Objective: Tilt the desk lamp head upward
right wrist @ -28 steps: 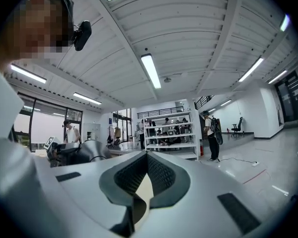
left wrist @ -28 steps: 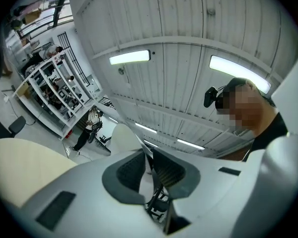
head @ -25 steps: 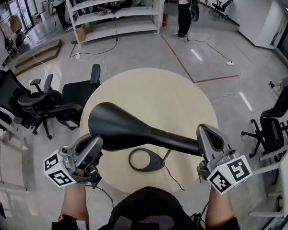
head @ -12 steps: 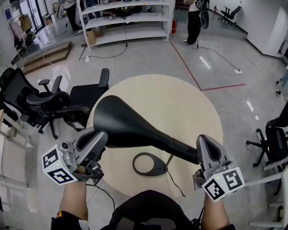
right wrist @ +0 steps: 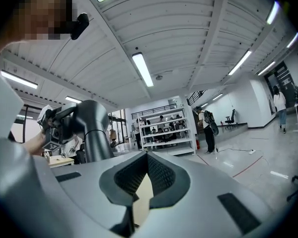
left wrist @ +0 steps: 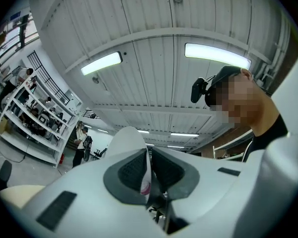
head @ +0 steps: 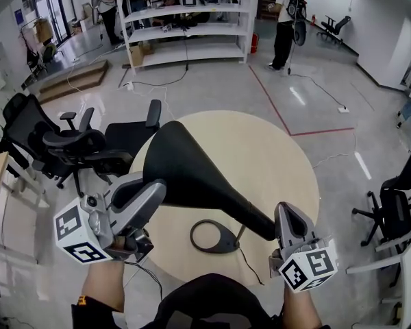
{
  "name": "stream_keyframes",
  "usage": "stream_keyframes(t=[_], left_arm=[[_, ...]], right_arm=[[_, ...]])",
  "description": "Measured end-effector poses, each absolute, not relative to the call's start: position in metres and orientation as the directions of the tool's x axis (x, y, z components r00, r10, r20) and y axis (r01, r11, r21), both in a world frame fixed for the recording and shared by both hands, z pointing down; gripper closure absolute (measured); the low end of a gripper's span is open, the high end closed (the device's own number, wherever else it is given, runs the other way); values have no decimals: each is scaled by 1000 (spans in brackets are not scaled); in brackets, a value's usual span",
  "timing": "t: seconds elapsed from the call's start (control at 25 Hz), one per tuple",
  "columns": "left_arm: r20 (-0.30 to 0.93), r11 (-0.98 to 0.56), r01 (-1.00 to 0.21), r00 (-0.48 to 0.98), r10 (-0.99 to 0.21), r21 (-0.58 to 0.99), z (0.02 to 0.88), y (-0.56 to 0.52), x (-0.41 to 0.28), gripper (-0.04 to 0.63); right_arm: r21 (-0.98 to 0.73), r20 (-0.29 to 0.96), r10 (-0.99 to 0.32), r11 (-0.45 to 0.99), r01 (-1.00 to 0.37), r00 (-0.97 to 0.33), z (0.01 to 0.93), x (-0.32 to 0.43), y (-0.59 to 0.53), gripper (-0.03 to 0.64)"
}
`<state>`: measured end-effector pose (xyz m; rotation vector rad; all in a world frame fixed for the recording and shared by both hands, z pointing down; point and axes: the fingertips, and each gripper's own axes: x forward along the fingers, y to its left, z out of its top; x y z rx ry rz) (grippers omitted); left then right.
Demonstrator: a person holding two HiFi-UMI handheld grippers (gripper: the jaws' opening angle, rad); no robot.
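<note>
The lamp head (head: 185,164) slants over the tabletop (head: 274,160), its wide end by the left gripper (head: 156,190), whose jaws have just been closing on its rim. The right gripper (head: 285,211), pinched together and empty, sits beside its narrow end.

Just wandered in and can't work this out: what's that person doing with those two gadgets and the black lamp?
A person holds a gripper in each hand at a black desk lamp on the round table. The left gripper has just been closing on the rim of the lamp head, which sits between its jaws and is tipped upward. The right gripper lies beside the lamp's neck, jaws together with nothing between them.
</note>
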<state>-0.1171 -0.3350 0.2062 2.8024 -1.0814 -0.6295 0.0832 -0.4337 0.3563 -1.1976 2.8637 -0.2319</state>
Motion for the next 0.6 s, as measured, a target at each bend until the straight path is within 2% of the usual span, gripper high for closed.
stream_keyframes(t=[0.6], left_arm=[[-294, -737, -670, 689, -662, 89, 183, -332, -82, 517]], right_arm=[[-98, 64, -762, 638, -764, -645, 369, 86, -431, 607]])
